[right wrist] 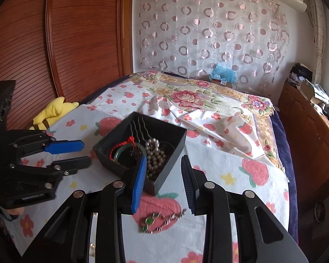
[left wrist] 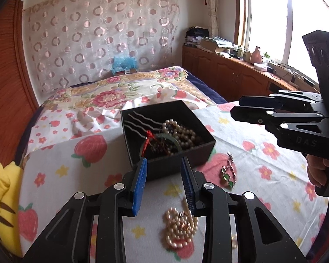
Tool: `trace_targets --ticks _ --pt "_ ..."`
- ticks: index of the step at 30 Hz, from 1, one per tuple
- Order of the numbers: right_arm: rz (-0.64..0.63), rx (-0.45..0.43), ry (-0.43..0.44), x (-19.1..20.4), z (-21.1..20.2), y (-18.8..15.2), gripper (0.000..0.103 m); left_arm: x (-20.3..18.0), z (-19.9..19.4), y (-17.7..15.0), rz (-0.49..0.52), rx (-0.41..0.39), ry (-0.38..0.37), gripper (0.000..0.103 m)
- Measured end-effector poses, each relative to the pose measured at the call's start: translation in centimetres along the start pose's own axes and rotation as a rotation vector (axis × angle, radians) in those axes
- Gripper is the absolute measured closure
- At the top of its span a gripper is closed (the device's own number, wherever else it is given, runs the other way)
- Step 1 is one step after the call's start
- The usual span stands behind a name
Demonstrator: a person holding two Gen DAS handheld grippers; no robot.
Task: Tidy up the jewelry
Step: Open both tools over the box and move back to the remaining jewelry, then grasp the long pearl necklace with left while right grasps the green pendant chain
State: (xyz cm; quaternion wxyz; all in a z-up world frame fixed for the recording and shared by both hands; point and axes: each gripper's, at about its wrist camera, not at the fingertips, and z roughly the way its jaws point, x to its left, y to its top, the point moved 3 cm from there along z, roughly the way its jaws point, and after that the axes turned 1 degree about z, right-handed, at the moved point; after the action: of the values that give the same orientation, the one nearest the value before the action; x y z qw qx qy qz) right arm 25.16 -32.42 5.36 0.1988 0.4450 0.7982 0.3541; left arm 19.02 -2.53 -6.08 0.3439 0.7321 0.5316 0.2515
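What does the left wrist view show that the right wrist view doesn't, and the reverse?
Only the left wrist view shows the loose pearl necklace on the sheet, the window and the right gripper. Only the right wrist view shows the wardrobe doors and the left gripper. Both show the black box of jewelry, the green-stone bracelet beside it and the yellow plush.
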Motion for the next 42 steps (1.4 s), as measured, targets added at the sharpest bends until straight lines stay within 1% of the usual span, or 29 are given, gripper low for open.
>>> trace_targets --ticks 5,8,10,13,17,22,26,33,34,35,37,38,39,42 --pt "0.012 0.039 -0.003 -0.3 0.2 -2.3 0.068 0.4 -1.0 -2.0 -0.021 0.018 -0.001 0.073" --pt "0.030 0.072 -0.008 -0.9 0.8 -4.4 0.068 1.2 -0.7 -3.8 -0.058 0.054 -0.024 0.073" --pt "0.048 0.085 -0.007 -1.0 1.2 -5.5 0.068 1.5 -0.3 -4.9 -0.072 0.078 -0.024 0.073" --pt "0.064 0.112 -0.007 -1.5 2.2 -7.0 0.068 1.8 0.3 -6.5 -0.078 0.111 -0.024 0.073" --pt "0.077 0.135 -0.013 -1.7 3.2 -8.2 0.068 1.6 0.8 -7.6 -0.070 0.139 -0.035 0.073" --pt "0.076 0.145 -0.024 -1.8 3.2 -9.2 0.068 1.0 1.2 -8.6 -0.052 0.172 -0.035 0.074" --pt "0.085 0.147 -0.027 -2.0 3.4 -9.9 0.068 0.5 1.6 -8.7 -0.047 0.181 -0.037 0.074" --pt "0.098 0.151 -0.033 -2.3 3.5 -10.0 0.068 -0.7 2.4 -8.3 -0.005 0.195 -0.005 0.076" --pt "0.094 0.156 -0.041 -2.2 3.6 -10.0 0.068 -0.8 2.5 -8.3 0.004 0.196 -0.001 0.077" --pt "0.092 0.159 -0.046 -2.2 3.6 -10.0 0.068 -1.0 2.6 -8.3 0.018 0.194 0.012 0.082" --pt "0.084 0.170 -0.048 -2.1 3.8 -10.0 0.068 -1.0 2.5 -8.0 0.020 0.192 0.010 0.087" --pt "0.082 0.172 -0.049 -2.1 3.8 -10.0 0.068 -1.0 2.6 -8.0 0.017 0.193 0.008 0.094" --pt "0.080 0.174 -0.051 -2.1 3.9 -10.1 0.068 -1.0 2.6 -8.0 0.018 0.195 0.005 0.098" --pt "0.076 0.181 -0.055 -2.0 4.0 -10.0 0.068 -0.9 2.4 -7.9 0.016 0.194 0.006 0.099"
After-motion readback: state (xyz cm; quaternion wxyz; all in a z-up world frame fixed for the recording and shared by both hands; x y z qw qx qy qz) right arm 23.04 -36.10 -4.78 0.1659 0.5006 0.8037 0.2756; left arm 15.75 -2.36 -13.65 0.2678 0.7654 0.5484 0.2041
